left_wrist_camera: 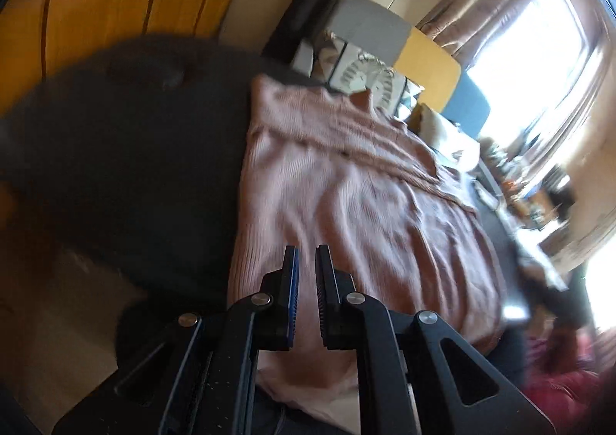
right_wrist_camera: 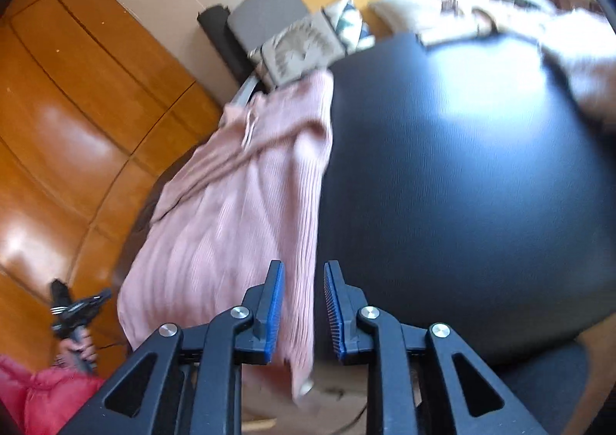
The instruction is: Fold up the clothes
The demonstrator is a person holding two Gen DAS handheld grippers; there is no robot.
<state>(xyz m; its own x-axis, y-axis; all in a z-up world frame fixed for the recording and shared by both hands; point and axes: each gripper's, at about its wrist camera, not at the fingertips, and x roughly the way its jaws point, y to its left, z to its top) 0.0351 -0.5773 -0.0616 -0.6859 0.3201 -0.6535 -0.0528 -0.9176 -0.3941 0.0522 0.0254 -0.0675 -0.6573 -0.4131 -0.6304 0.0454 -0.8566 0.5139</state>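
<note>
A pink ribbed sweater (left_wrist_camera: 346, 184) lies spread on a round dark table (left_wrist_camera: 134, 165), and its near hem hangs over the table's edge. My left gripper (left_wrist_camera: 307, 248) hovers over that near hem. Its jaws are shut to a thin slit and I see no cloth pinched. In the right wrist view the sweater (right_wrist_camera: 231, 211) covers the left part of the table (right_wrist_camera: 462, 184). My right gripper (right_wrist_camera: 304, 265) stands open above the sweater's right edge, its pads clear of the fabric. At the lower left a hand (right_wrist_camera: 79, 348) in a red sleeve holds the other tool, apart from the cloth.
Patterned cushions (right_wrist_camera: 300, 46) and grey, yellow and blue upholstery (left_wrist_camera: 423, 61) sit behind the table. A cream fluffy garment (right_wrist_camera: 577, 50) lies on the table's far right side. Glossy wooden panelling (right_wrist_camera: 77, 107) is on the left. Curtains and a bright window (left_wrist_camera: 539, 50) are on the right.
</note>
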